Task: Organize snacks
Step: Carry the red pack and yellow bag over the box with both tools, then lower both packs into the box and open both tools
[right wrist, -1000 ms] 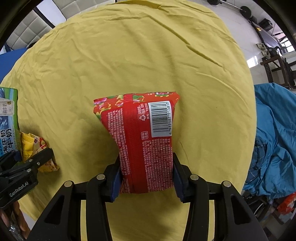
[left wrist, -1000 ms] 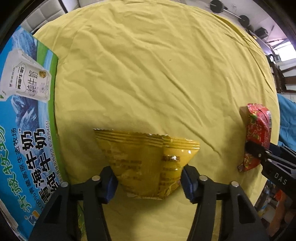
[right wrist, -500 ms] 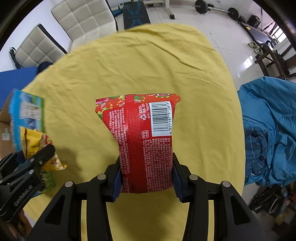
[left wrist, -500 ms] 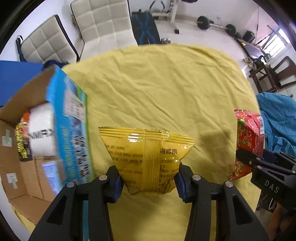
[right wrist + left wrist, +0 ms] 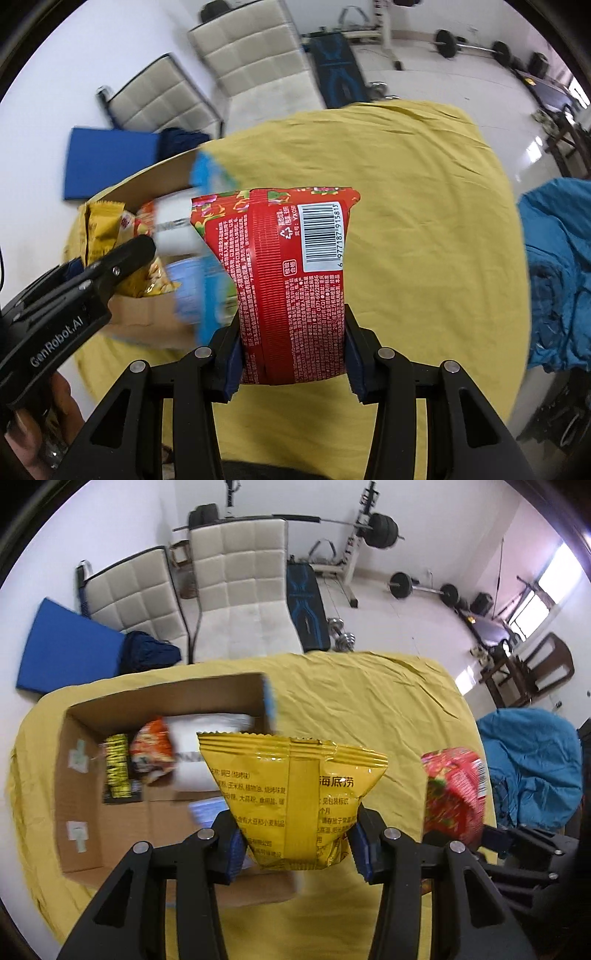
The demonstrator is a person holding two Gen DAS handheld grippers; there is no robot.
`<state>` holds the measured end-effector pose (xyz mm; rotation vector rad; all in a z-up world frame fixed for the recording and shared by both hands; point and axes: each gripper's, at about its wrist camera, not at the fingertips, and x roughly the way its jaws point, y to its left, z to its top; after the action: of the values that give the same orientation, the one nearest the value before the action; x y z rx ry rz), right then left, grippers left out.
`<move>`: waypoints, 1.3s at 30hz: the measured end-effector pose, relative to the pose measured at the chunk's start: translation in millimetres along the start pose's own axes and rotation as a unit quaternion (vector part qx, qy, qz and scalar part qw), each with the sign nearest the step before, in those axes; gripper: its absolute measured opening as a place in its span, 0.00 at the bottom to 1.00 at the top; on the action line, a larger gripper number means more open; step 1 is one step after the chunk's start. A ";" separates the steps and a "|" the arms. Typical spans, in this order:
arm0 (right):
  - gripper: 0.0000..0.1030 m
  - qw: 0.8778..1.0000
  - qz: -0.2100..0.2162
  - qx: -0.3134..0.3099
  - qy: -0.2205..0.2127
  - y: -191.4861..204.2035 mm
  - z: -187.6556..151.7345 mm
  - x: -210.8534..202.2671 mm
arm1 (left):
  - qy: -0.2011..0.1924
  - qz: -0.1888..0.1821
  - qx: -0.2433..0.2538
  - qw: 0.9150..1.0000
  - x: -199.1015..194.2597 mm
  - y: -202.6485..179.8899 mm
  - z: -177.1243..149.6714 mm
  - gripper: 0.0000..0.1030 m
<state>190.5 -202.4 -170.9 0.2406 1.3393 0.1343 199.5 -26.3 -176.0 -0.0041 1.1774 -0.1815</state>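
My left gripper [image 5: 295, 843] is shut on a yellow snack bag [image 5: 291, 794], held in the air above the near right corner of an open cardboard box [image 5: 70, 775]. The box lies on a yellow tablecloth [image 5: 388, 705] and holds an orange snack pack [image 5: 151, 751], a black-and-yellow pack [image 5: 117, 771] and a white pack [image 5: 199, 753]. My right gripper [image 5: 291, 363] is shut on a red snack bag [image 5: 291, 280] with a barcode, raised over the cloth to the right of the box [image 5: 155, 314]. The left gripper [image 5: 122, 258] with its yellow bag [image 5: 99, 229] shows at the left of the right wrist view.
Two cream padded chairs [image 5: 236, 602] stand behind the table, with a blue mat [image 5: 62, 653] on the floor at the left. A blue cloth heap [image 5: 535, 764] lies off the table's right edge. Weights and a bench [image 5: 369, 528] fill the far room.
Both grippers have risen well above the table with their bags. The left one swung toward the box, whose open inside now shows. The red bag moved leftward, nearer the box.
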 end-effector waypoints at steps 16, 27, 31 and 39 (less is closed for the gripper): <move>0.46 0.996 0.041 -0.060 0.058 204.6 -15.0 93.4 | 0.076 0.021 -0.089 0.993 9.4 205.9 -32.6 0.42; 0.46 0.991 0.021 -0.035 0.128 220.6 -2.4 197.7 | 0.186 -0.035 -0.120 0.974 100.0 262.7 -38.6 0.42; 0.46 0.990 0.015 -0.042 0.135 223.9 -1.6 217.2 | 0.203 -0.027 -0.111 0.972 117.0 264.9 -37.6 0.42; 0.47 0.987 0.002 -0.063 0.146 227.3 -6.3 243.7 | 0.212 0.009 -0.102 0.972 136.7 259.8 -43.1 0.43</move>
<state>249.1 75.1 -346.0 0.1190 1.6141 0.2644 246.7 214.0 -343.6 -0.1419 1.6195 -0.0430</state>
